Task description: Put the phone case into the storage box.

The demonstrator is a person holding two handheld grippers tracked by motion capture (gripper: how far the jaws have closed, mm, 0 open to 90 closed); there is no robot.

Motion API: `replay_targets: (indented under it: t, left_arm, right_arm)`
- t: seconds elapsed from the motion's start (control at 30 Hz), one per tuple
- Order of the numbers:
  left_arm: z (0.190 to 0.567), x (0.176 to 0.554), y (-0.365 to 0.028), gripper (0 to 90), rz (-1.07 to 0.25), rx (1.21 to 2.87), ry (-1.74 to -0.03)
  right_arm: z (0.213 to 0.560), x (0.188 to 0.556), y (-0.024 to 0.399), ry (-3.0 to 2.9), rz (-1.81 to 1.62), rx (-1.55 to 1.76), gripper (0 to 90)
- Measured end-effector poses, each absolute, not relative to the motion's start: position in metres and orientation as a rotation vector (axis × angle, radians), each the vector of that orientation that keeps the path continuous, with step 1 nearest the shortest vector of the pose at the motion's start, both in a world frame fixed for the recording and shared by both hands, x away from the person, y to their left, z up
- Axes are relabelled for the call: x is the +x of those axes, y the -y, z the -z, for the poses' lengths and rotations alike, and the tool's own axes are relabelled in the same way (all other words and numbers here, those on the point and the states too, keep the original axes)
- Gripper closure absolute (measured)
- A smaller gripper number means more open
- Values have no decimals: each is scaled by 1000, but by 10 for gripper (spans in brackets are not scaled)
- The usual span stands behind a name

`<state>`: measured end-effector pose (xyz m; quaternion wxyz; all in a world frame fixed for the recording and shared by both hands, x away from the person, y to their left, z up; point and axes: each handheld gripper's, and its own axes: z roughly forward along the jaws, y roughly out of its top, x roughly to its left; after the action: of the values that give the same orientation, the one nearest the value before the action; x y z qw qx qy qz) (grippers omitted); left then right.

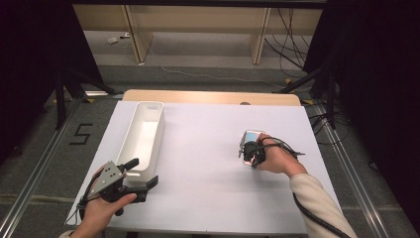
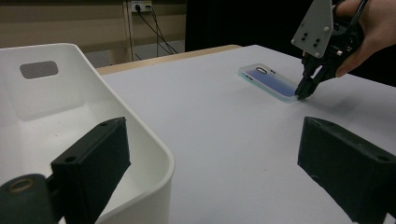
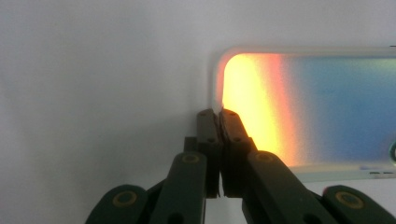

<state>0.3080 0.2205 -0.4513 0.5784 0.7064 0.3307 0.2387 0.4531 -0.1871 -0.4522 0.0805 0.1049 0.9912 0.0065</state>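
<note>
A clear phone case [image 1: 254, 136] with a blue-to-orange back lies flat on the white table sheet [image 1: 208, 193], right of centre. My right gripper [image 1: 246, 156] points down at its near end. In the right gripper view, the right gripper [image 3: 218, 113] is shut on the rim of the phone case [image 3: 327, 102], one jaw outside the edge and one inside. The left gripper view shows the same grip [image 2: 301, 92] at the corner of the case [image 2: 268, 78]. My left gripper [image 1: 142, 173] is held open near the front left, with nothing between its jaws [image 2: 215, 135].
A long white bin [image 1: 148, 105] stands on the left half of the sheet, and its near corner [image 2: 144, 140] sits by my left gripper. Bare wooden table edge [image 1: 213, 96] shows at the back. Cables and stand legs lie on the floor beyond.
</note>
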Motion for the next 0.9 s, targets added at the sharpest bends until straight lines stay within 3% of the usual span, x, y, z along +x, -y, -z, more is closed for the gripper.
replay_targets:
  t: [0.9]
  left_arm:
    - [452, 309, -219, 94, -560, 1655, -789]
  right_arm:
    - [443, 424, 186, -2797, -82, 249, 895]
